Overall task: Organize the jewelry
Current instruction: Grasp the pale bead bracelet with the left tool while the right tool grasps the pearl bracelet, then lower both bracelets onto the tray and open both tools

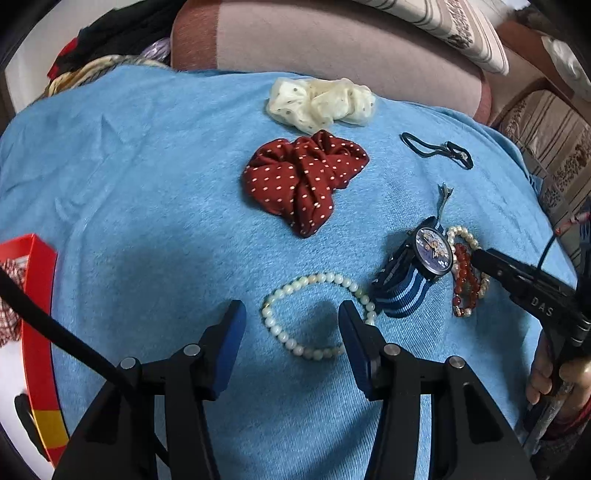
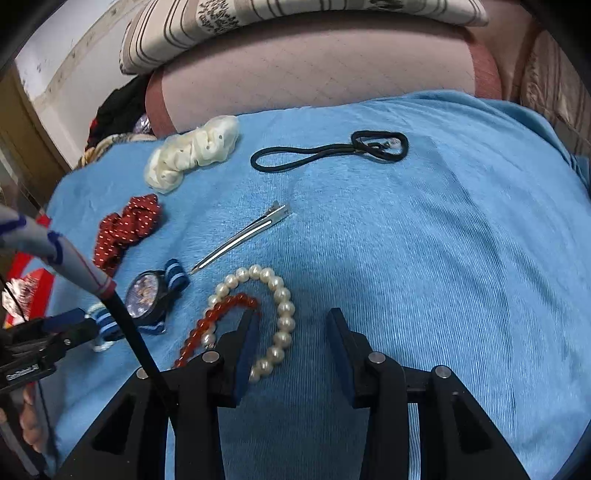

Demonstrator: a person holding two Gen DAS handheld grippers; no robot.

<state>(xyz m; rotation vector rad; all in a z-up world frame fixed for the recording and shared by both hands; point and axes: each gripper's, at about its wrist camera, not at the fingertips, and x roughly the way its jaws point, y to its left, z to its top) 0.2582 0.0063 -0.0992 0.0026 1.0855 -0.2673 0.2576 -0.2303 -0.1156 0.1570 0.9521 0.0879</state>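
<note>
We see our left gripper [image 1: 291,332] spread above the pale green bead bracelet [image 1: 314,314] on the blue towel [image 1: 147,184]; our right gripper [image 2: 291,343] is spread too, gripping nothing, over the white pearl bracelet [image 2: 282,314] lying beside the red bead bracelet [image 2: 218,317] and striped-strap wristwatch [image 2: 147,295].

Ahead of me a blue cloth [image 2: 443,258] covers the work surface, and behind it rises a dusty pink upholstered backrest [image 2: 314,74] with quilted stitching. A cream striped cushion [image 2: 221,22] lies on top of it, with a whitish wall [image 2: 66,48] to the left
</note>
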